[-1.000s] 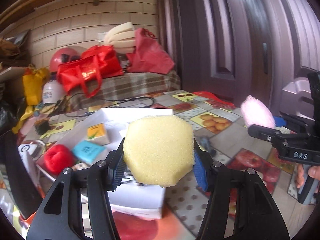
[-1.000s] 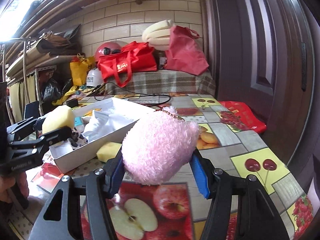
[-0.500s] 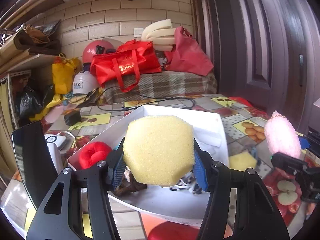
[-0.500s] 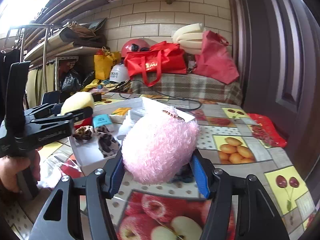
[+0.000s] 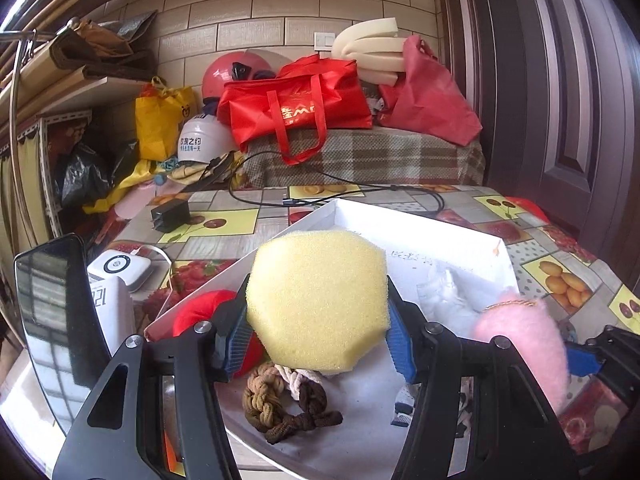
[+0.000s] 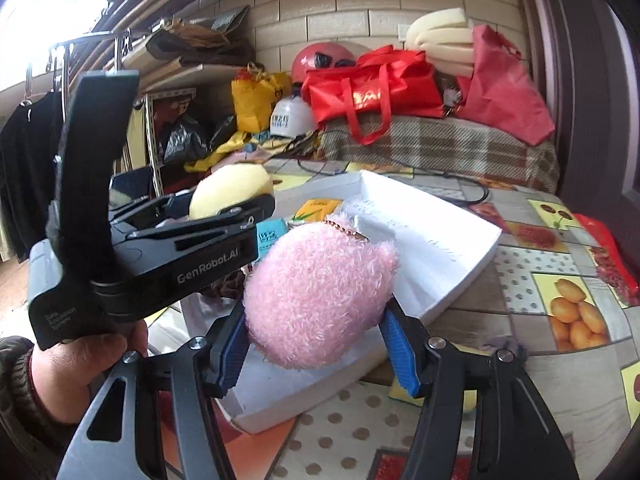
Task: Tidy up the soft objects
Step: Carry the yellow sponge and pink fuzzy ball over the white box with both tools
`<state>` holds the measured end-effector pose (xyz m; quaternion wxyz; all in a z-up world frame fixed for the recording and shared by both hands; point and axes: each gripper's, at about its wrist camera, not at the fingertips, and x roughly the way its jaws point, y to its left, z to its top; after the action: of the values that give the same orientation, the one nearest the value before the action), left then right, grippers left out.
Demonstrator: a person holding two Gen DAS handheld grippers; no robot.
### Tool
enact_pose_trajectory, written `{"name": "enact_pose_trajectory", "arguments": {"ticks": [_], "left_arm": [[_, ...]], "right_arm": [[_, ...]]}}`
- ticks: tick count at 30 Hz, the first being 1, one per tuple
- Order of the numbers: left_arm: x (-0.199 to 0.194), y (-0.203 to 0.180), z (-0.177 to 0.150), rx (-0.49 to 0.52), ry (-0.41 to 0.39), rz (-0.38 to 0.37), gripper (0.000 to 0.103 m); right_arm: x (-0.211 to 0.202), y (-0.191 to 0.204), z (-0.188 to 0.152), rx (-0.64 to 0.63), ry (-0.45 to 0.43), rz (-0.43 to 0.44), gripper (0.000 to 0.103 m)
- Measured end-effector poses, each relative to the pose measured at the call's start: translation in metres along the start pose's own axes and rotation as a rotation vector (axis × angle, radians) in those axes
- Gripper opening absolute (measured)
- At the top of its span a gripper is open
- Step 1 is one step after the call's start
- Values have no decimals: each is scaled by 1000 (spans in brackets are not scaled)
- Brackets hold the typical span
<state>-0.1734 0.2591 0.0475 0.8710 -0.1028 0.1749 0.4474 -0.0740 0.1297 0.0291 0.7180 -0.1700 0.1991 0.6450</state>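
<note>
Holding at centre frame: yellow sponge (image 5: 318, 300), clamped between the blue pads of the left gripper (image 5: 318, 334), above the white box (image 5: 420, 236). Pink plush (image 6: 318, 296), centre of the right wrist view, squeezed in the right gripper (image 6: 316, 350), over the box's near edge. Already lying in the box: red plush (image 5: 196, 312) at lower left, braided rope (image 5: 280, 404) at bottom centre, white cloth (image 5: 448, 300) toward the right. Outstanding, by my estimate: both held pieces to be set down inside. Surround: fruit-print tablecloth (image 6: 560, 304); red bag (image 5: 296, 108) at upper centre.
</note>
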Motion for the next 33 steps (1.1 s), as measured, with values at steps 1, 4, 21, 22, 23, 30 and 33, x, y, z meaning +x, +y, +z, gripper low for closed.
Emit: {"name": "enact_pose_trajectory", "arguments": {"ticks": [1,4,21,22,23,30,33], "left_arm": [[0,0,0,-2,-1,-1,58],[1,-1,1,3,-7,-5,58],[8,15,1,-70,14,12,58],[8,15,1,-73,14,14,58],[9,16,1,-74,14,16,57],[12,26,1,-115,28,17,58],[12,20,3,-80,20,16,58]], "right_arm": [[5,-1,2,6,15,4,61],[17,-6,6,31,43,7,61],[29,-44,28,154,-84,-126,61],[28,-34,27,119,-76,-94,61],[27,-22,27,75,-67,-70,61],[49,-28,29,110,45,-76,60],[38,-51,25,227,1,-114,60]]}}
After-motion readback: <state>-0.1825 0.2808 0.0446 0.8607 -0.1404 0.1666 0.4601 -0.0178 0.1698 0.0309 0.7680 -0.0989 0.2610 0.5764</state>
